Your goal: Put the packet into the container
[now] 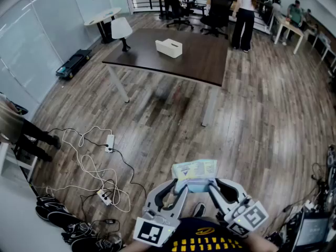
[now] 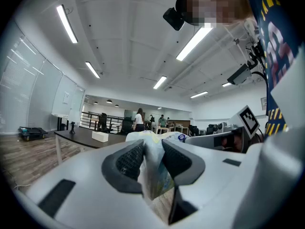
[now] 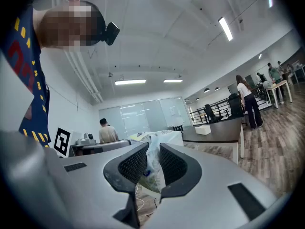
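Note:
A pale yellow-and-blue packet [image 1: 195,171] hangs in the air close in front of the person, over the wood floor. My left gripper [image 1: 182,186] grips its left edge and my right gripper [image 1: 211,185] its right edge. In the left gripper view the crumpled packet [image 2: 157,178] is squeezed between the dark pads of the left gripper [image 2: 152,157]. The right gripper view shows the same packet [image 3: 151,173] pinched by the right gripper [image 3: 153,162]. The white box-shaped container [image 1: 169,48] sits far ahead on a dark table [image 1: 199,62].
Tangled white cables and a power strip [image 1: 109,143] lie on the floor at the left. Shoes [image 1: 50,206] sit at the lower left. A lamp [image 1: 122,30] stands on the table's far left corner. A person [image 1: 243,14] stands beyond the table, with office chairs and desks behind.

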A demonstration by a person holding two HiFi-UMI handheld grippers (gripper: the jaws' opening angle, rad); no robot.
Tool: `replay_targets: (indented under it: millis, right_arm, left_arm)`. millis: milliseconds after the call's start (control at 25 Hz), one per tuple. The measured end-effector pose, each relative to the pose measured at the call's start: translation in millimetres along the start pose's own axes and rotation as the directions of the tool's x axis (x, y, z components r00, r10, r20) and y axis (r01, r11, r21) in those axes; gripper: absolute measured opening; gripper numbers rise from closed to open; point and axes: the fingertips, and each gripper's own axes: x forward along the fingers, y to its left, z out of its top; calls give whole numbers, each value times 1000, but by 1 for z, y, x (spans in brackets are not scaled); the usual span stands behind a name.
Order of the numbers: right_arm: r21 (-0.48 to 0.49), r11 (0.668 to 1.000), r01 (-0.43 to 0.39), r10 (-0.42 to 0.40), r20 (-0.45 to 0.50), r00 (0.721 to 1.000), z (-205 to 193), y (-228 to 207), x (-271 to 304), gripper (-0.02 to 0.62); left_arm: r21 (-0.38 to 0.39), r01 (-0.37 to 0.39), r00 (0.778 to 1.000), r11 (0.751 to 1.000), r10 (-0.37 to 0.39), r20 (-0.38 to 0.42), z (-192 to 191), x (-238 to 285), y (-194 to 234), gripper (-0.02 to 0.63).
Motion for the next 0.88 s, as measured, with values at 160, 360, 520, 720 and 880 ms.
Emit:
replay_targets:
  millis: [160, 360, 520, 720, 880]
  right_arm:
    - [-3, 1000, 2, -2, -2, 1000, 0, -4, -1, 63]
    - [0, 1000, 1, -1, -1, 1000, 2, -8, 0, 63]
    - [25, 1000, -3, 3, 13, 1000, 4, -11, -4, 63]
    - [33, 999, -24, 23, 19, 1000, 8, -20, -12, 64]
    - [47, 998, -49, 48, 23, 999, 11, -31, -21, 67]
  left_arm:
    - [0, 3, 1000, 1000, -3, -3, -1, 4, -1, 120]
    - [5, 3, 1000, 1000, -3, 2, 0, 9, -1, 120]
    - [-1, 0, 1000, 1000, 0, 1, 0, 10, -4, 120]
    - [27, -8, 1000, 1000, 8, 2, 3, 18, -15, 114]
    - [36, -20, 1000, 999, 20, 7, 5, 28, -26, 108]
